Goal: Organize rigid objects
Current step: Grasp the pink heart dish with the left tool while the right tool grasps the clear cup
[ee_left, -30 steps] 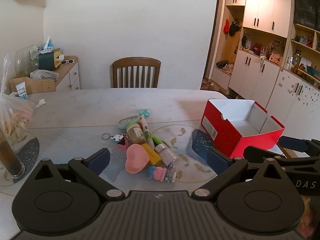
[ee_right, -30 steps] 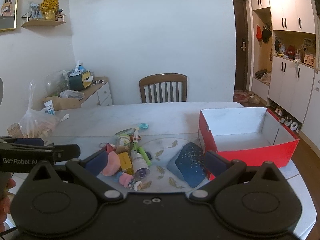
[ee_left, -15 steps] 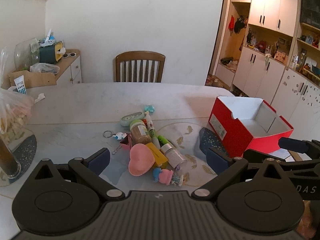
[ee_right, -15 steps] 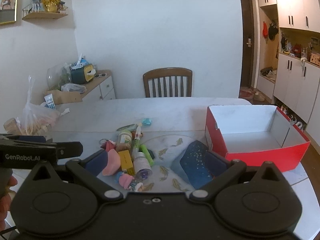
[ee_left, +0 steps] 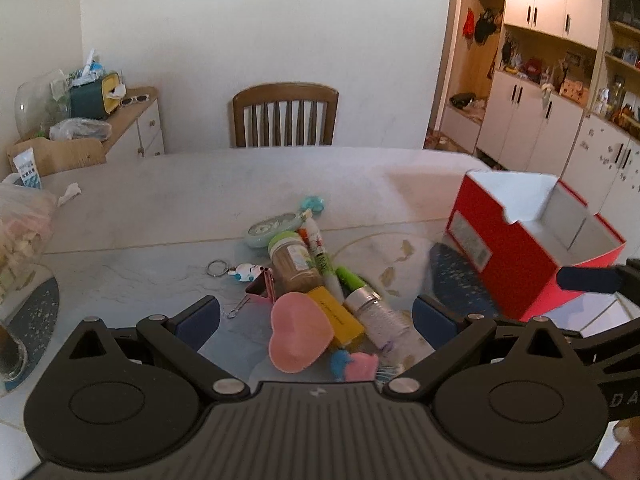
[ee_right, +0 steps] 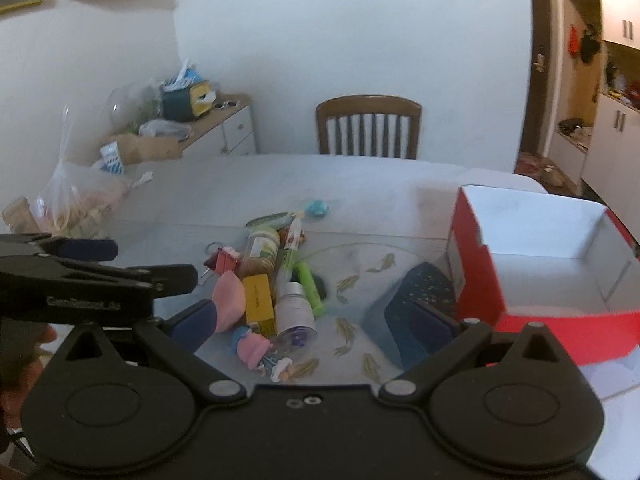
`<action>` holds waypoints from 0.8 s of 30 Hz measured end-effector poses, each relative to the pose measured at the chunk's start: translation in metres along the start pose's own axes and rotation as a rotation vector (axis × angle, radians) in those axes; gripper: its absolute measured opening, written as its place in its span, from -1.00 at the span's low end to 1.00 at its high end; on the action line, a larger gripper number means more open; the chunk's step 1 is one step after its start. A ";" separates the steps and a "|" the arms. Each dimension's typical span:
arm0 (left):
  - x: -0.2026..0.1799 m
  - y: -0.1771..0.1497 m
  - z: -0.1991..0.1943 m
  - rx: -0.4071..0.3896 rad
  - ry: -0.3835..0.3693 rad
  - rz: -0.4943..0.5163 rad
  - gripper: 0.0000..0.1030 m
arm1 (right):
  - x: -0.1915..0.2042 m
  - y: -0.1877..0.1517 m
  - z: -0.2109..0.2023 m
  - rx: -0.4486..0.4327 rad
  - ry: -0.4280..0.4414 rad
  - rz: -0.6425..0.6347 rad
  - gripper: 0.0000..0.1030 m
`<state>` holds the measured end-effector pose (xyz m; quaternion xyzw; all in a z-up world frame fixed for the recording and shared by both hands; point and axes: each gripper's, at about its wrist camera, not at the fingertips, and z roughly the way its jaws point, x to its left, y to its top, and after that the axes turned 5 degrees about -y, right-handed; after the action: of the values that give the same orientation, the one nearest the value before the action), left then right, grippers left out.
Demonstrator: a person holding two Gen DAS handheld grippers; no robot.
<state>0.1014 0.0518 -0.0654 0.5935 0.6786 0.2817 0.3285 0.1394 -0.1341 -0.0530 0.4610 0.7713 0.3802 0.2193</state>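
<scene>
A pile of small rigid objects lies mid-table: a pink heart-shaped case [ee_left: 298, 336], a yellow box [ee_left: 336, 312], a brown jar with a green lid [ee_left: 294, 260], a clear bottle [ee_left: 374, 312], a green marker [ee_left: 350, 278] and a keychain [ee_left: 236, 270]. An open red box [ee_left: 524, 236] stands at the right, empty inside. My left gripper [ee_left: 316, 320] is open above the pile's near edge. My right gripper [ee_right: 312, 320] is open, also just short of the pile [ee_right: 276, 280], with the red box [ee_right: 552, 264] to its right.
A wooden chair [ee_left: 285, 118] stands behind the table. A plastic bag [ee_left: 20, 224] and a glass [ee_left: 10, 354] sit at the left edge. A dark blue coaster [ee_right: 416, 300] lies beside the red box. A cluttered sideboard [ee_left: 100, 120] stands against the left wall.
Both grippers have moved forward and down toward the pile, which now sits larger and lower between the fingers. Both stay open. Nothing on the table has moved.
</scene>
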 end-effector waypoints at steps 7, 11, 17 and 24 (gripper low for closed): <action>0.029 -0.002 0.051 0.075 -0.042 -0.118 0.98 | -0.004 0.001 0.044 0.052 0.028 -0.062 0.87; 0.041 -0.005 0.078 0.118 -0.083 -0.172 0.98 | -0.002 -0.001 0.069 0.092 0.050 -0.099 0.80; 0.049 -0.013 0.100 0.159 -0.136 -0.205 0.98 | 0.001 -0.003 0.101 0.144 0.085 -0.133 0.52; 0.060 -0.017 0.113 0.194 -0.180 -0.235 0.70 | 0.006 -0.009 0.119 0.189 0.132 -0.153 0.38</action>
<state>0.1742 0.1079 -0.1558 0.5620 0.7351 0.1204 0.3596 0.2137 -0.0857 -0.1329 0.3934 0.8493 0.3176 0.1518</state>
